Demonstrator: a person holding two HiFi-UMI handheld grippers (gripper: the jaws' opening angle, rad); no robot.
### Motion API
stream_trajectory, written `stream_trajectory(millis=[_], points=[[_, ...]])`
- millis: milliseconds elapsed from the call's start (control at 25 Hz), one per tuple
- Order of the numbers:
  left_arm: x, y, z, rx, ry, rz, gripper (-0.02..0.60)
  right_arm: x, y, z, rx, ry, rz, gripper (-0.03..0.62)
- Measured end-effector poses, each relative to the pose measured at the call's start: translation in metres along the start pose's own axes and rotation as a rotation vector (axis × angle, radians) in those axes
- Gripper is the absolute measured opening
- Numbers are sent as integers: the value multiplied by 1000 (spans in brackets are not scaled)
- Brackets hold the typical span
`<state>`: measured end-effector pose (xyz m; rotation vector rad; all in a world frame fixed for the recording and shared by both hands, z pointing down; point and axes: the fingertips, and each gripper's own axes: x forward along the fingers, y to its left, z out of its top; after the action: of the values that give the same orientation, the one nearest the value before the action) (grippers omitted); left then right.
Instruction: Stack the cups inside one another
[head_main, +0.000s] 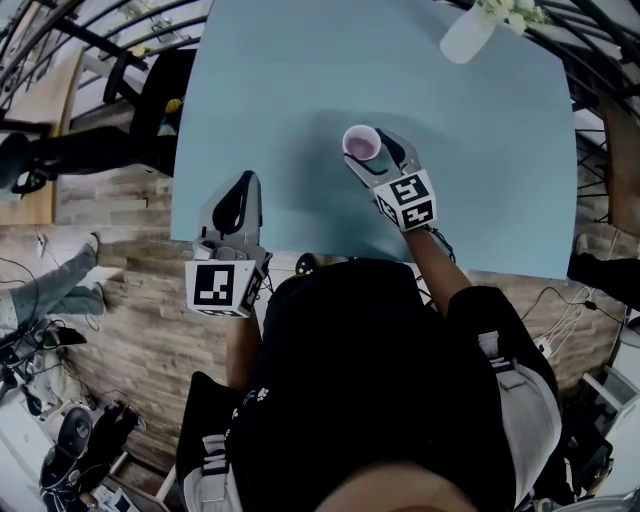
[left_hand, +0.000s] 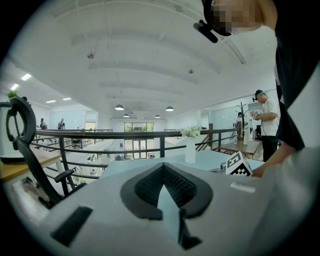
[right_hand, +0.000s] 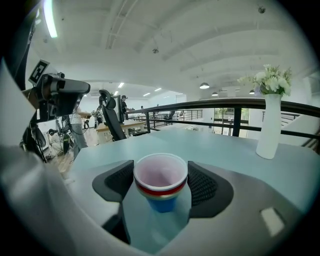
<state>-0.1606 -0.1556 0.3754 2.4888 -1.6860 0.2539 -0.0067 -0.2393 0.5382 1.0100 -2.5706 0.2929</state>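
Right gripper (right_hand: 161, 176): jaws closed against the nested stack of plastic cups (right_hand: 161, 192) between them, pink cup seated in red, blue lowest, above the pale blue table (right_hand: 225, 150). Left gripper (left_hand: 162, 168): jaws together, holding nothing.

In the head view the stack of cups (head_main: 361, 142) shows only its pink top rim; the cups beneath are hidden. In the right gripper view the thin bands between the red and blue cups are too narrow to count. The flowers (head_main: 512, 12) are cut off by the head view's top edge. The person's body (head_main: 380, 380) hides part of the table's (head_main: 280, 80) near edge. The far figures (left_hand: 62, 123) in the left gripper view are too small to make out.
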Motion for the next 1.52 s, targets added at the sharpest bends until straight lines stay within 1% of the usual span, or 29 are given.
stream_trajectory(millis=[280,400,520,760,880,1000,1120,1280,1320,1440,1480,1520], points=[[-2,1,-1,-2,3,2,-17,2,3,-2,-13,13,7,337],[-5,0,-1,-1,6,5,-17,1,4,-2,-2,10,18,337],[-6,-1,0,-2,-4,9,-17,-1,5,0,16,-2,26,341],[-7,-1,-1,-1,-2,4,-17,-8,6,13,25,-46,11,338],[-5,-3,0,-2,-5,-7,-17,-18,5,26,24,-93,-13,306],[-2,-6,0,-2,-10,-26,-17,-31,5,40,36,-152,-38,244],[0,-9,-1,-1,-11,-46,-17,-43,6,55,48,-209,-56,196],[5,-15,0,2,-14,-78,-17,-61,6,70,67,-266,-67,154],[6,-17,0,2,-15,-86,-17,-65,6,74,69,-280,-69,133],[10,-21,1,0,-16,-108,-17,-76,8,82,65,-314,-73,23],[11,-21,1,0,-17,-115,-17,-79,10,84,71,-319,-69,9],[13,-22,2,0,-19,-122,-17,-81,11,86,83,-322,-62,9]])
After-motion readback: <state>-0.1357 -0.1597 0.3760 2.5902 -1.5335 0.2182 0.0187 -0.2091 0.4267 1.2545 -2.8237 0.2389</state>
